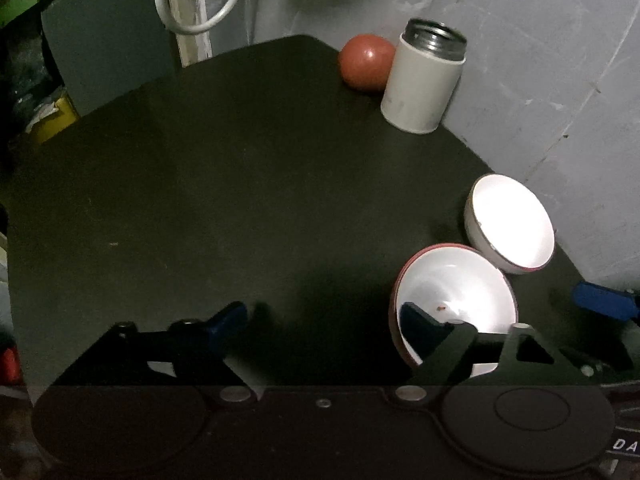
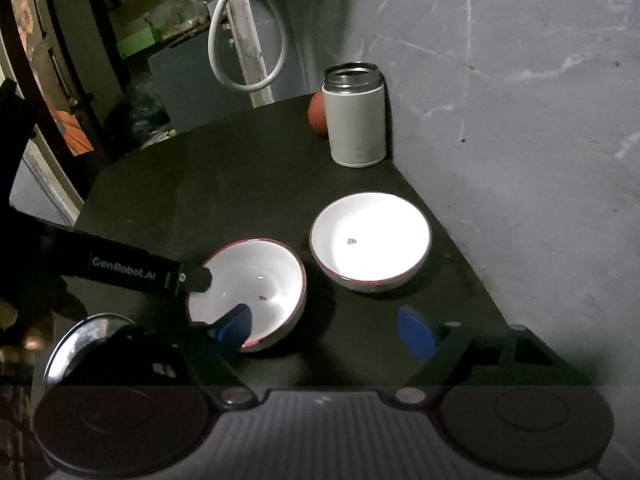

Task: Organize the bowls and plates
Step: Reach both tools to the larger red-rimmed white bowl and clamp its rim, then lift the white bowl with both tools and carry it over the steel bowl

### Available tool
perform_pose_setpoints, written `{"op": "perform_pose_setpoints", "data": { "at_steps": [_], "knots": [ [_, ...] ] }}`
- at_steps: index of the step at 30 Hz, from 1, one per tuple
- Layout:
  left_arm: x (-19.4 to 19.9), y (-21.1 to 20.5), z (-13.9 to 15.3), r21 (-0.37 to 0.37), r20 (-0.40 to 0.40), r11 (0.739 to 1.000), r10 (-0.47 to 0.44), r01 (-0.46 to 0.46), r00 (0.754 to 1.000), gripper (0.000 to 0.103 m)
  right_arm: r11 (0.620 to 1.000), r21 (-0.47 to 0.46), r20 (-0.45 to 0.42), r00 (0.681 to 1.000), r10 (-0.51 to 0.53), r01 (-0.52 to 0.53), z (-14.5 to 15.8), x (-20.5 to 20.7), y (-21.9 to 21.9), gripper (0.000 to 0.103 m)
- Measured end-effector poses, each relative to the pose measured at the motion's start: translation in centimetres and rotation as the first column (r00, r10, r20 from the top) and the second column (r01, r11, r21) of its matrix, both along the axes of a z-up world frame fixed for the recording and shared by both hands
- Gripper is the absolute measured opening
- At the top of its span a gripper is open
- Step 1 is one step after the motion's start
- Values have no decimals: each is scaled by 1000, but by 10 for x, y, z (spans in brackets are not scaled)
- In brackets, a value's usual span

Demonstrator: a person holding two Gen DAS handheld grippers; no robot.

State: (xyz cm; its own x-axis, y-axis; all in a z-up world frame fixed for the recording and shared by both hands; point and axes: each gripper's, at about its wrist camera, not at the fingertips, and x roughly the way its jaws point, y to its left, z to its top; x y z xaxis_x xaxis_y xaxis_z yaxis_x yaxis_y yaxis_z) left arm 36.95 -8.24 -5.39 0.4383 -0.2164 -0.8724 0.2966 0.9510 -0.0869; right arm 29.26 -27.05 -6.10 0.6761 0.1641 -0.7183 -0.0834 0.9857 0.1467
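1. So far nothing is stacked: two bowls sit side by side on the dark matte worktop [image 2: 208, 184], close but apart, and a plate lies off to the left, so I judge the sorting barely begun.
2. Furthest left of the near bowl, a shiny metal plate [image 2: 76, 344] shows, round and mirror-bright, partly hidden behind the right hand-held gripper's body.
3. Next, the left hand-held gripper [image 1: 324, 320] stands spread wide, its right blue finger over the near bowl's inside and its left finger outside it on the worktop; it grips nothing.
4. The near bowl [image 2: 248, 292] is glossy white with a thin red rim, round and deep, holding a small dark speck.
5. The right hand-held gripper [image 2: 328, 330] is also spread wide and empty, one blue finger over the near bowl's front rim, the other on the open worktop.
6. Right of the near bowl, the far bowl [image 2: 370, 236] matches it in glaze and rim.
7. Behind the far bowl stand a white cylindrical flask [image 2: 354, 120] with a threaded steel mouth and a smooth red ball [image 1: 366, 62], touching or nearly.
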Motion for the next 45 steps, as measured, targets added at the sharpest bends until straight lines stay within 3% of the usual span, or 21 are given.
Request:
{"op": "perform_pose_setpoints", "data": {
  "at_steps": [4,8,13,19,26,34,45],
  "knots": [
    [2,-2,-3,-17,-14,1000,-8,8,1000,73,1000,21,-19,1000,-3,3,-4,8,3,73],
    [3,-7,-5,-33,-29,999,-21,20,999,58,1000,30,-33,999,6,-5,-8,15,7,65],
    [2,-10,-8,-62,-44,998,-14,12,999,44,999,35,-54,998,11,-9,-13,19,9,45],
    [0,-14,-8,-88,-50,996,-23,19,998,29,998,58,-63,998,18,-14,-15,20,11,29],
    [-2,-20,-8,-109,-52,993,-52,47,997,8,997,78,-70,997,16,-10,-17,23,13,22],
    [-5,-19,-4,-103,-47,994,-45,40,998,6,994,105,-50,999,0,6,-13,19,9,14],
    [-22,-21,33,-127,48,991,-47,52,998,6,991,130,27,1000,-12,9,10,0,-3,13]
  ]
}}
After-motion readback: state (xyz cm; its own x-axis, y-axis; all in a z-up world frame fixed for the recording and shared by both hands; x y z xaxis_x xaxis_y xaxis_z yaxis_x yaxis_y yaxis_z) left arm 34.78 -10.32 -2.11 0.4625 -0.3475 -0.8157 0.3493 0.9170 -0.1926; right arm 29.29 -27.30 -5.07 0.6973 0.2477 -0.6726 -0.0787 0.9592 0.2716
